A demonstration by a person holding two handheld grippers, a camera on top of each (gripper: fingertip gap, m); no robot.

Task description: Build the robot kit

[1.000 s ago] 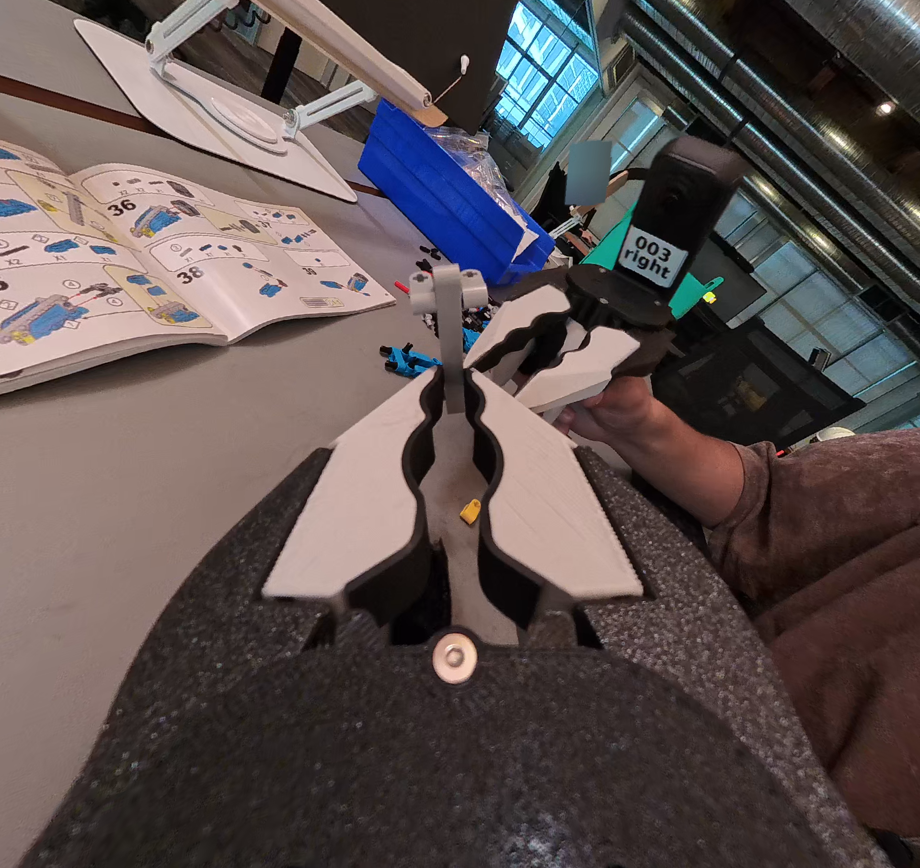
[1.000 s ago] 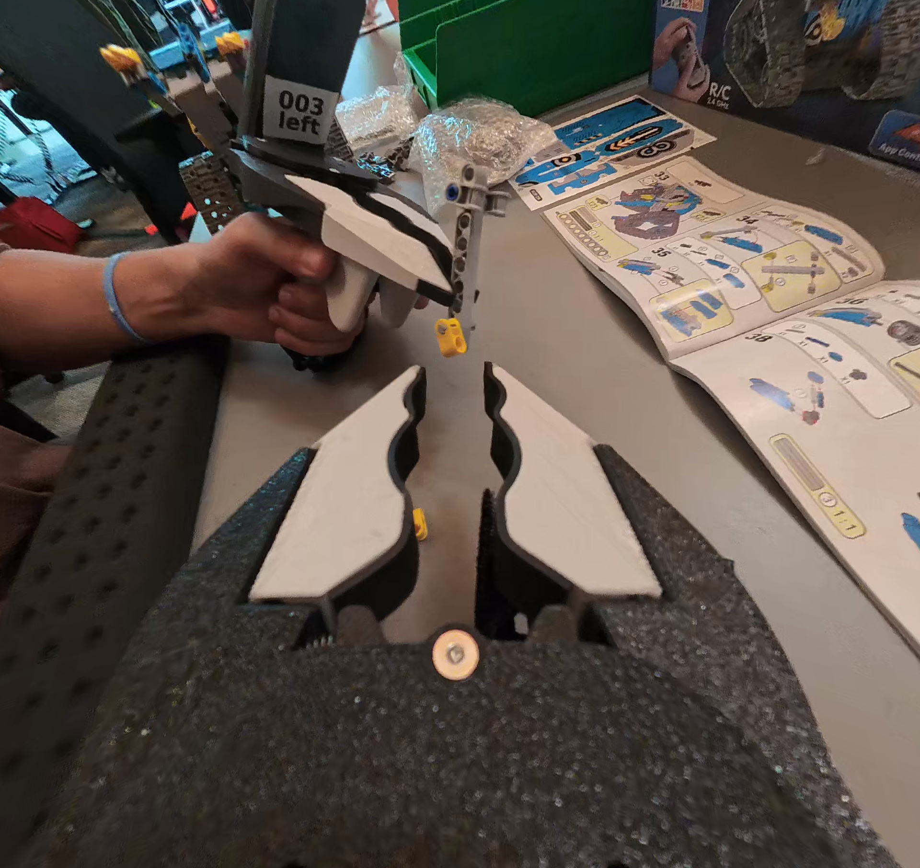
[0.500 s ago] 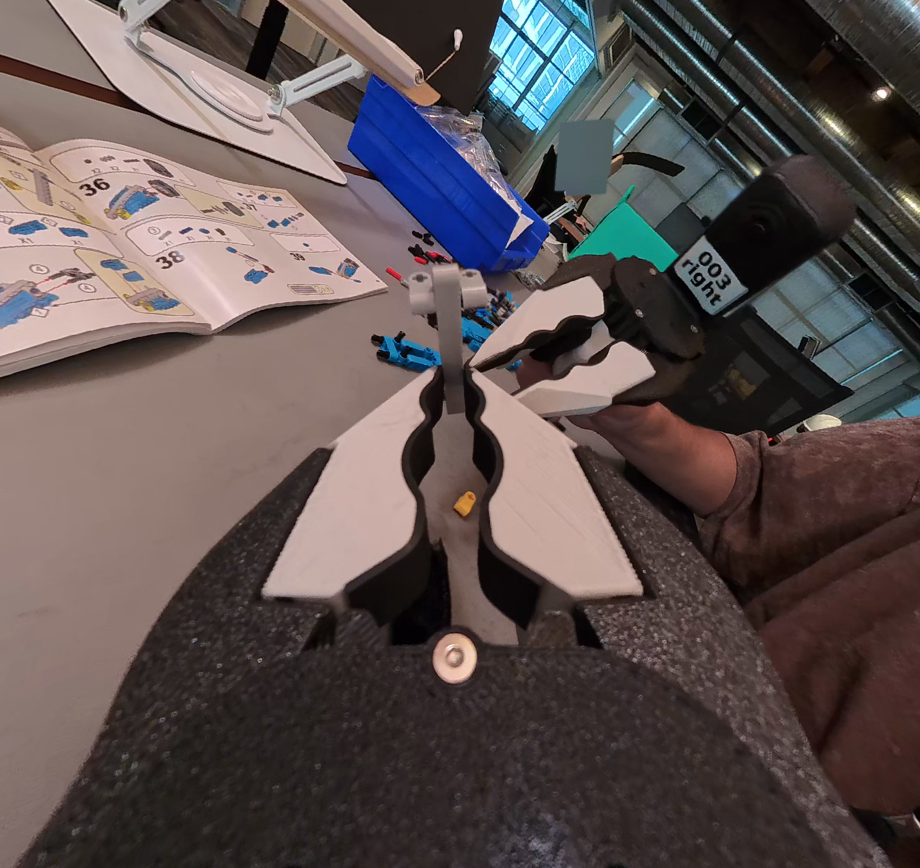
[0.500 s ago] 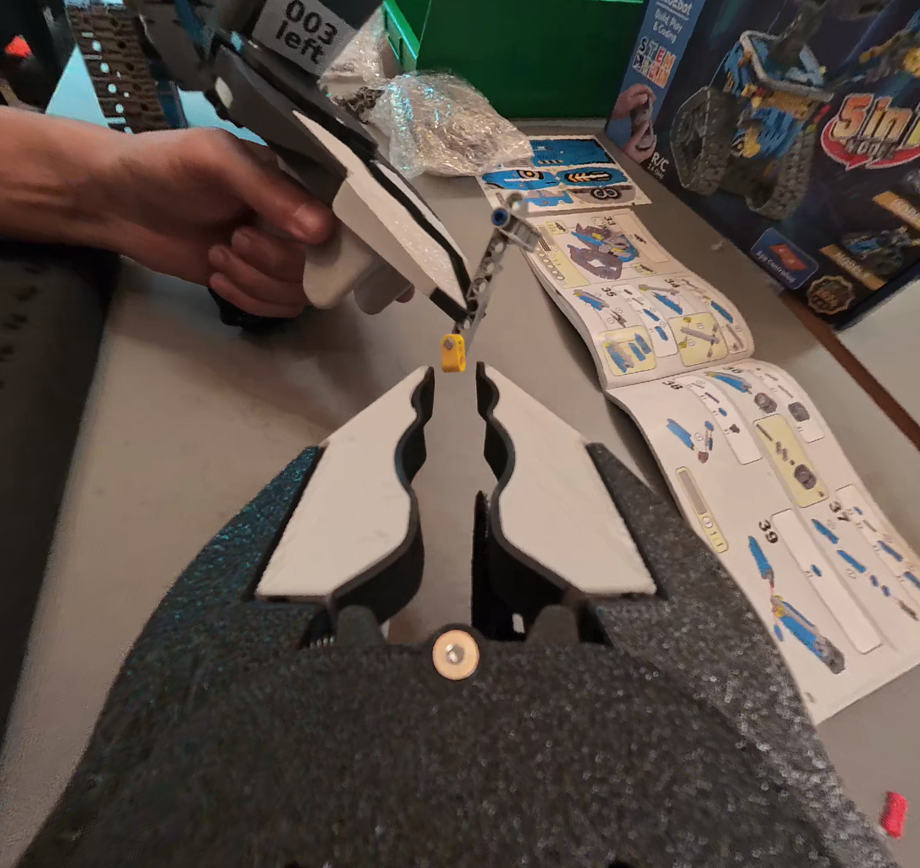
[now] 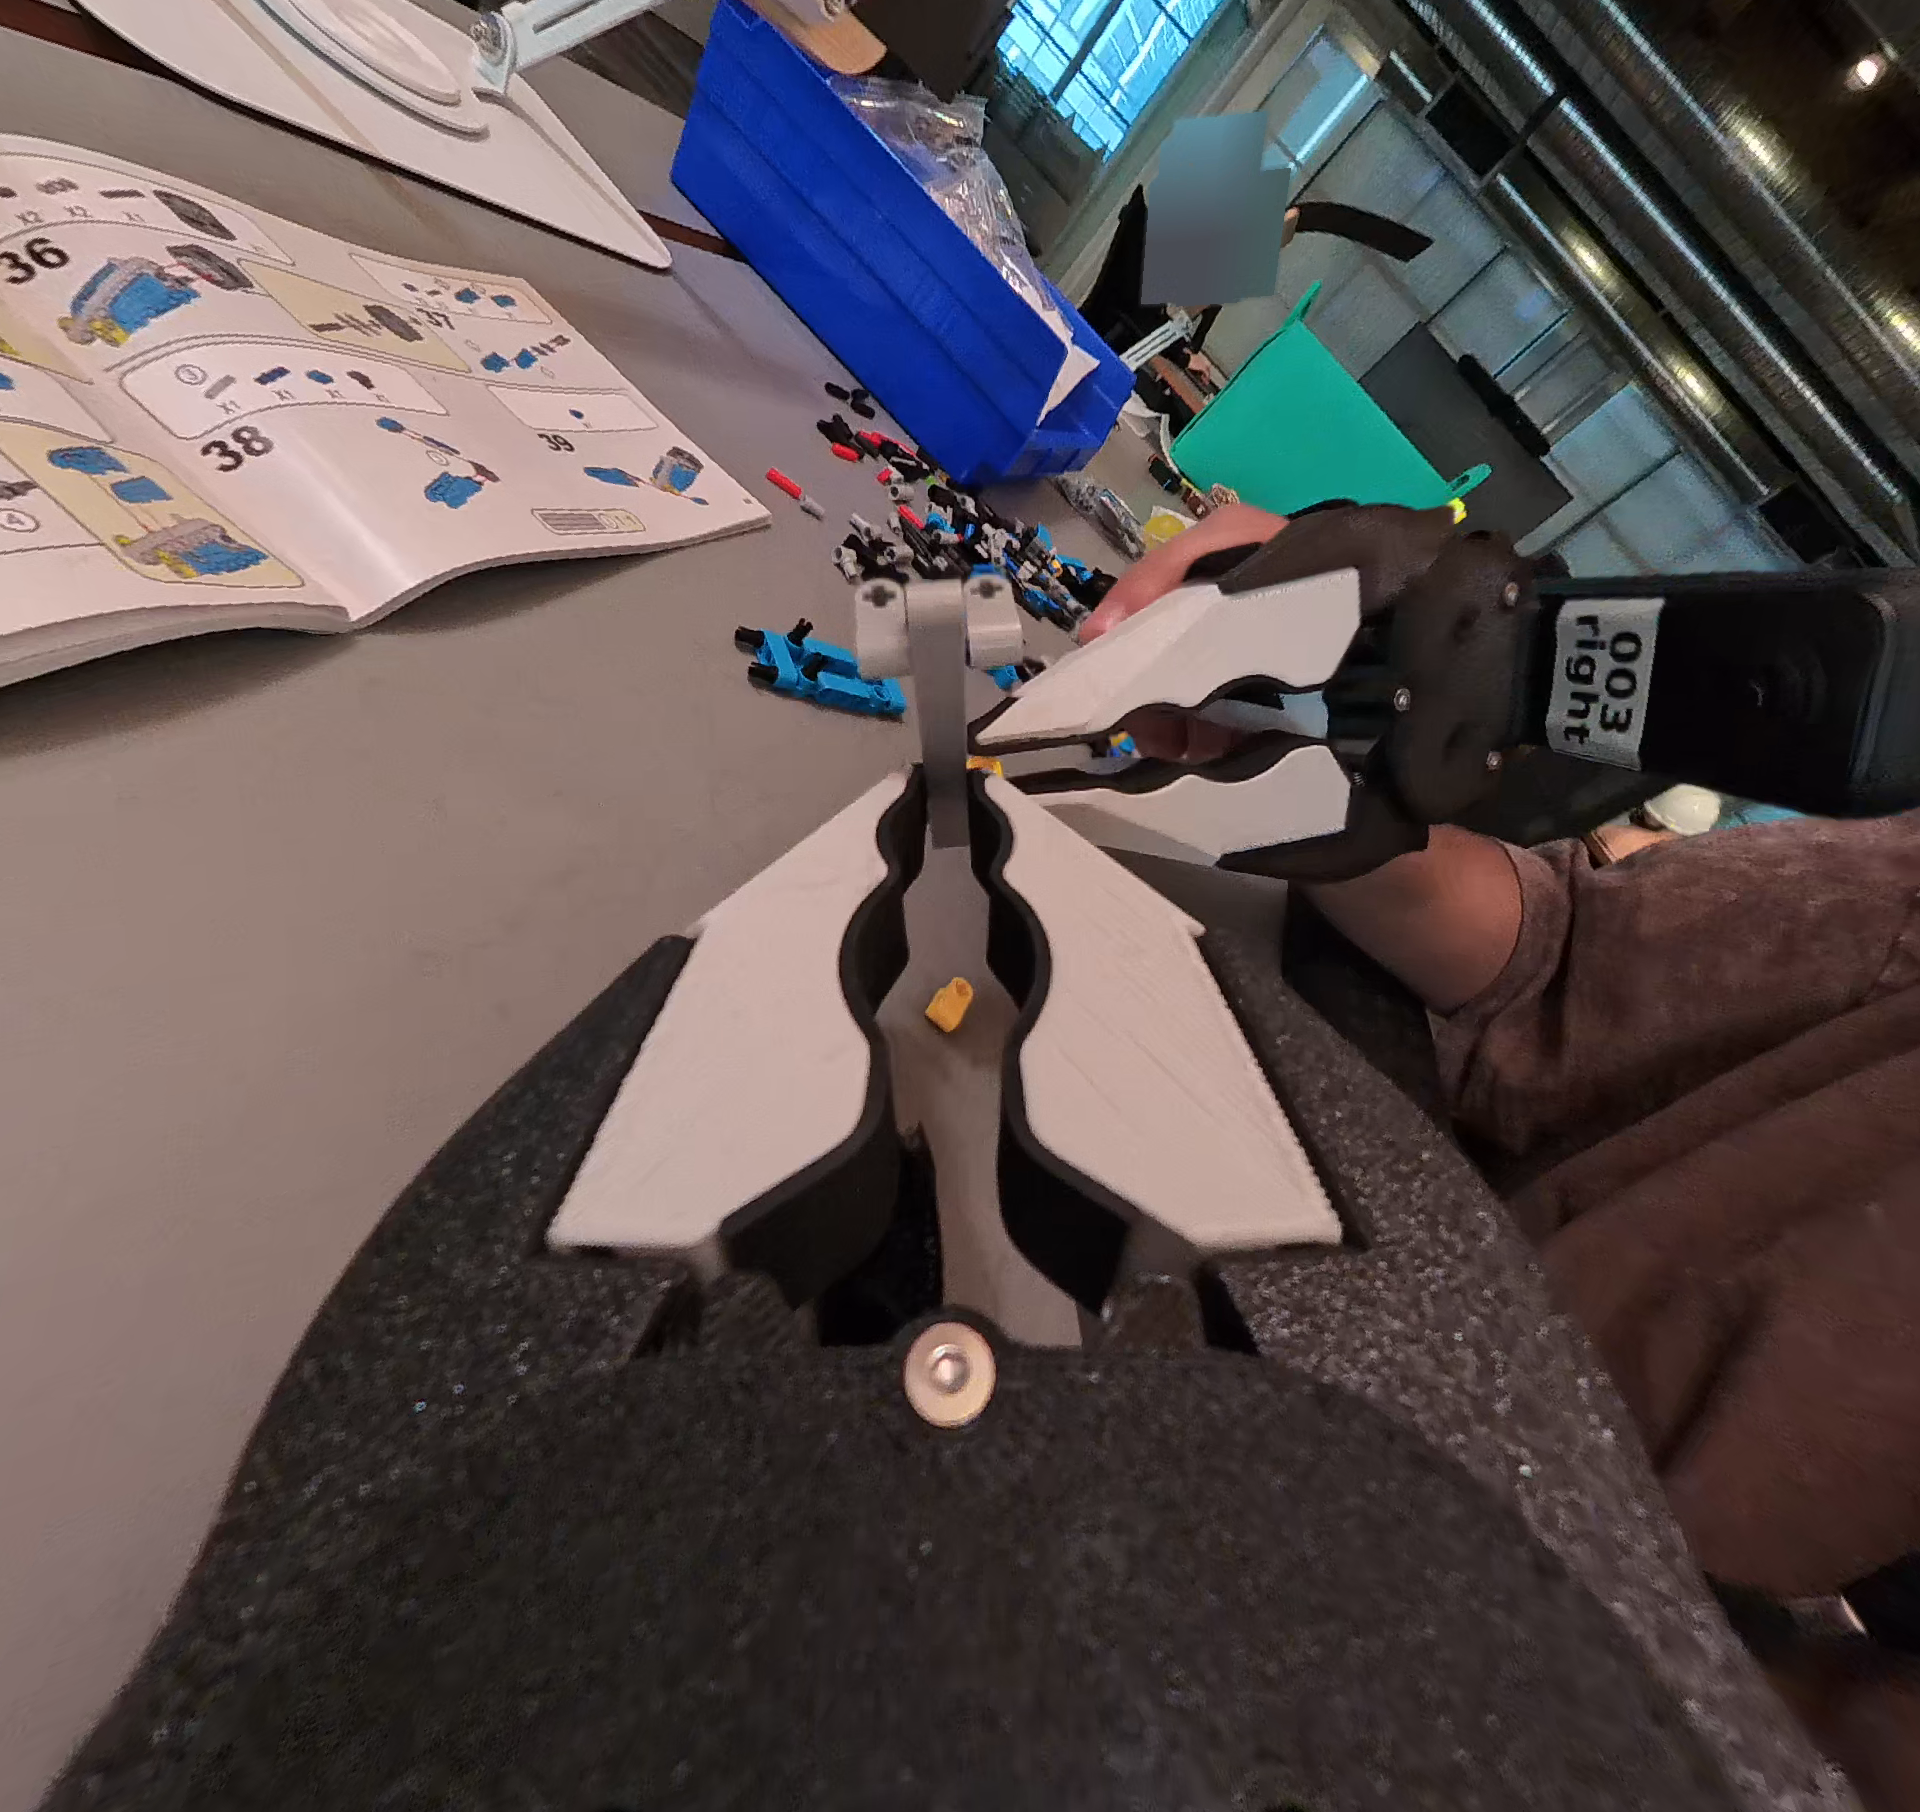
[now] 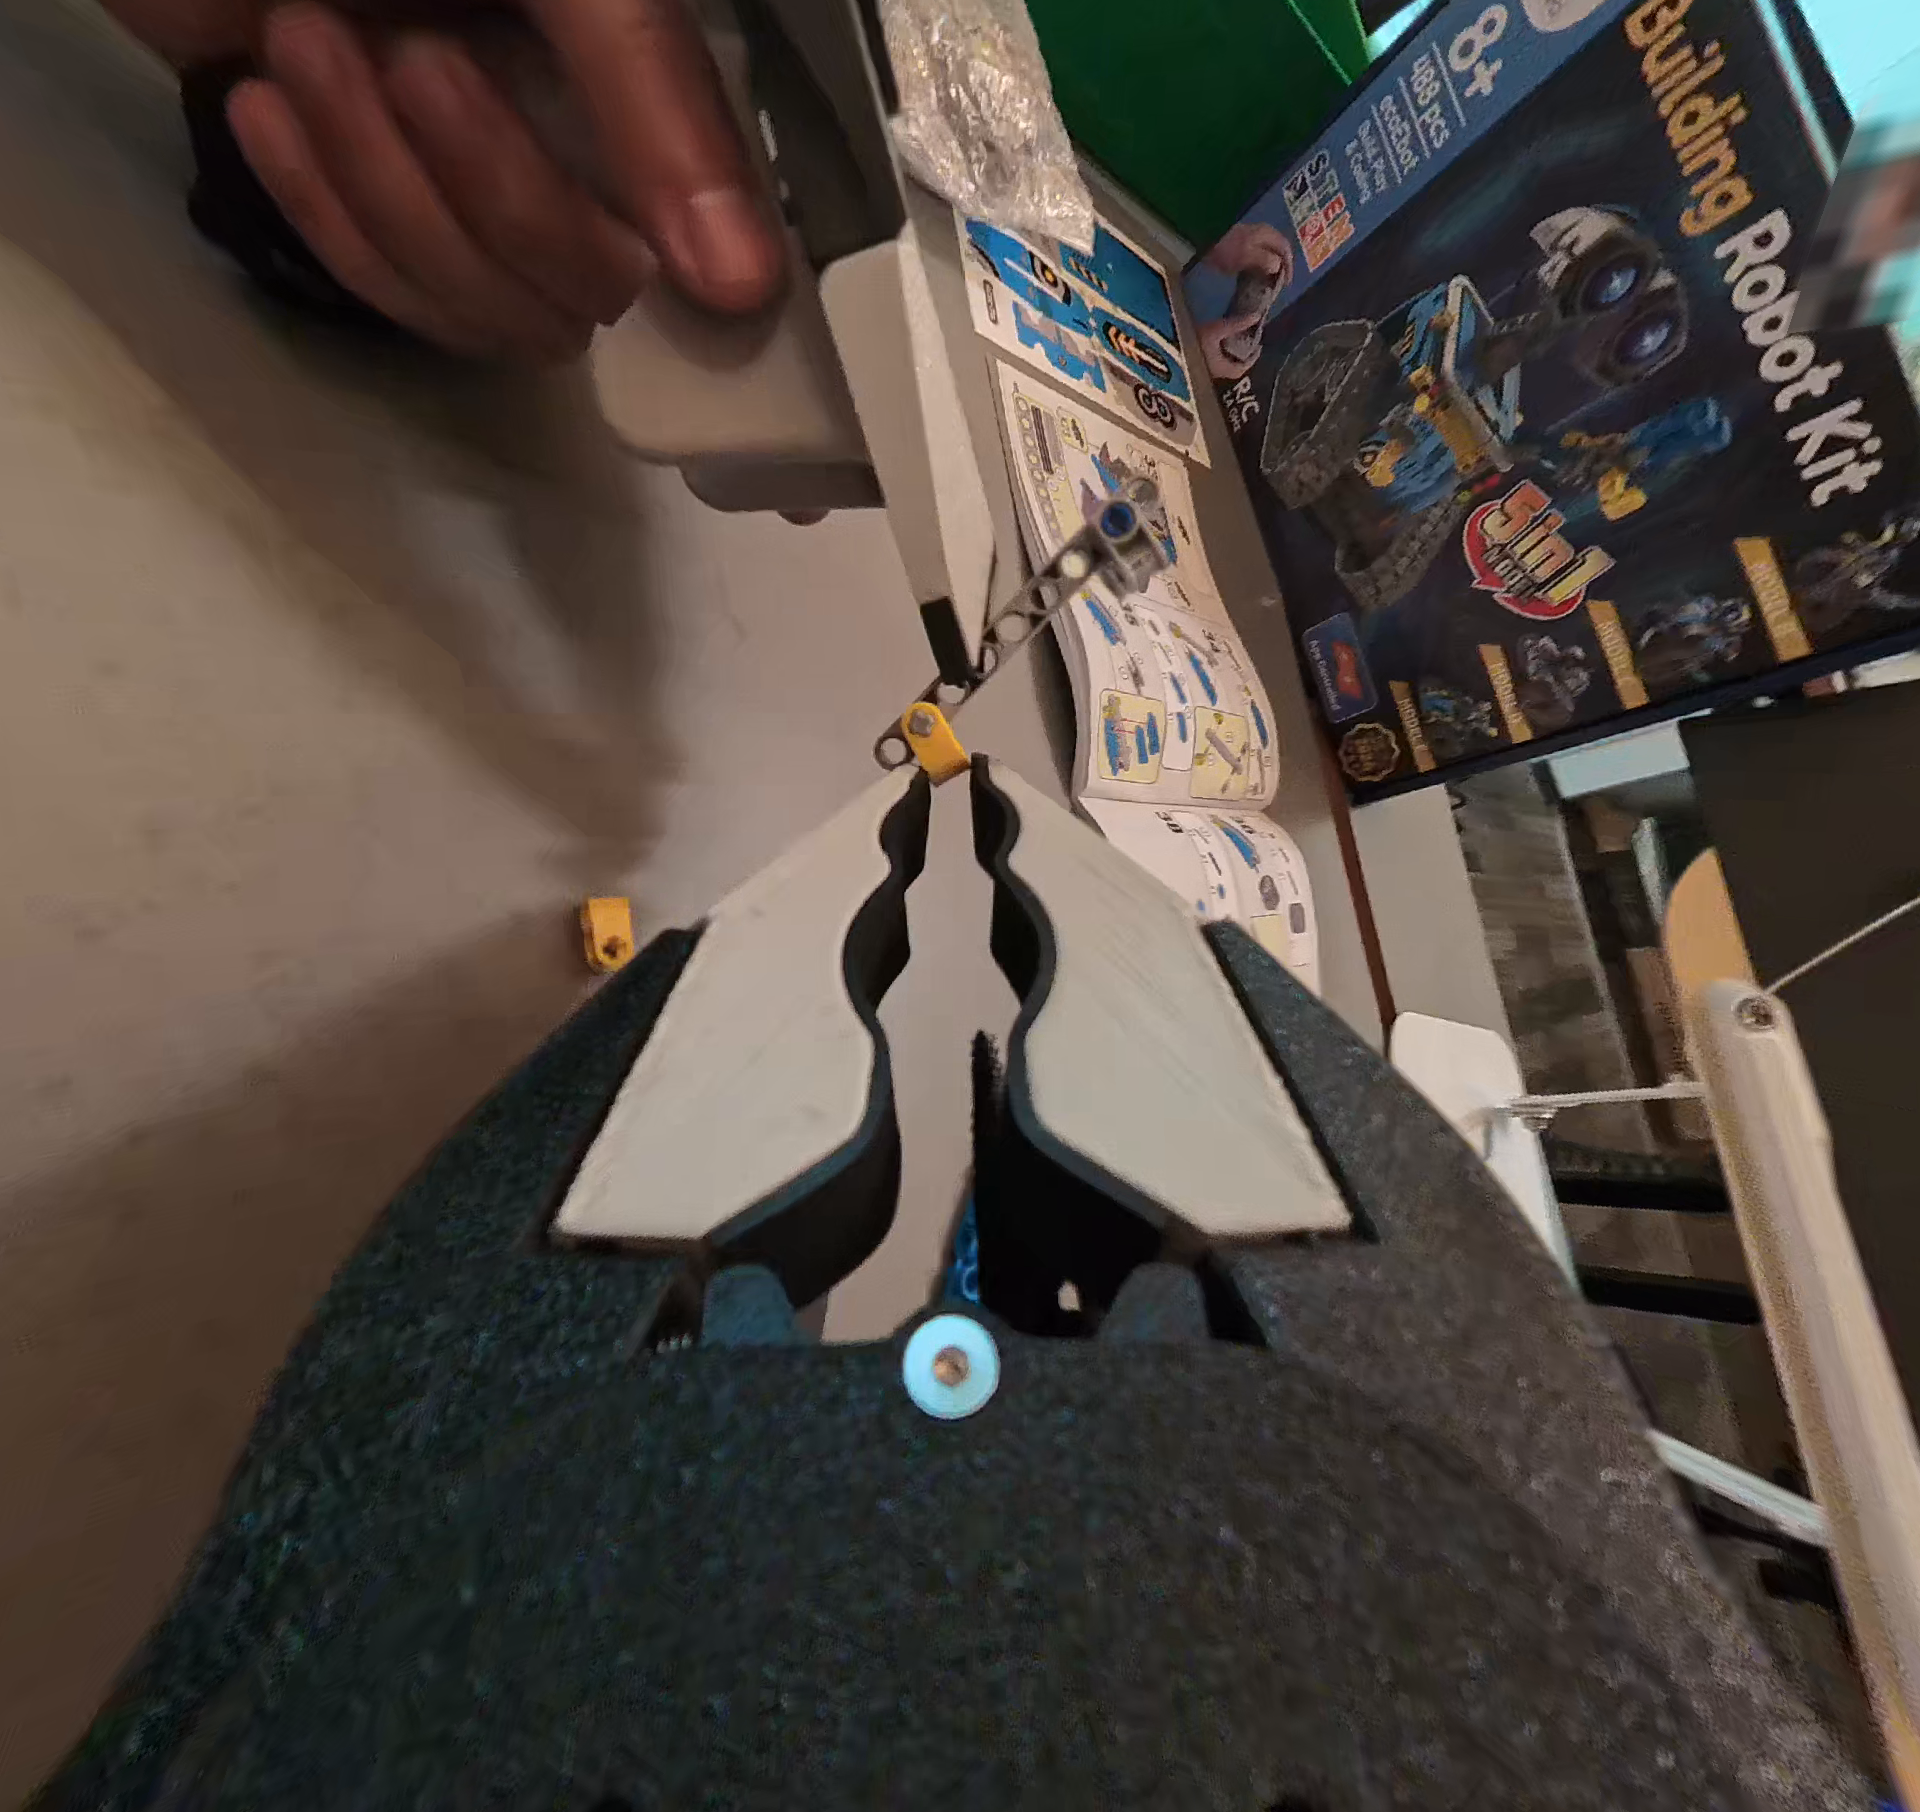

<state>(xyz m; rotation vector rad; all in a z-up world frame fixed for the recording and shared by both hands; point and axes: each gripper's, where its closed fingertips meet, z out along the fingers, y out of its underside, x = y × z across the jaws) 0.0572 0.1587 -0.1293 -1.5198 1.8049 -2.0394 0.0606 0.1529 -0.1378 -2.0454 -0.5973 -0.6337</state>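
My left gripper (image 5: pixel 943 798) is shut on a grey holed beam (image 5: pixel 938 713) and holds it upright above the grey table (image 5: pixel 364 931). The beam has grey connectors at its top end. In the right wrist view the beam (image 6: pixel 1023 604) slants, with a yellow connector (image 6: pixel 933 739) on its lower end. My right gripper (image 6: pixel 948 773) is shut on that yellow connector. It reaches in from the right in the left wrist view (image 5: pixel 987 756). The left gripper (image 6: pixel 948 645) and the hand holding it show above. A second yellow connector (image 5: pixel 948 1006) lies loose on the table (image 6: pixel 601 931).
An open instruction booklet (image 5: pixel 312 432) lies at the left. A blue bin (image 5: pixel 883 276), a pile of small parts (image 5: pixel 956 536) and a blue piece (image 5: pixel 821 671) lie beyond. A kit box (image 6: pixel 1558 360), green bin (image 6: pixel 1164 27), plastic bag (image 6: pixel 977 100) and sticker sheet (image 6: pixel 1081 328) stand further off. My two grippers' fingertips are within a few centimetres of each other.
My right gripper was open and apart from the beam. It has swung round, moved in and closed on the yellow connector at the beam's lower end. My left gripper keeps hold of the beam.
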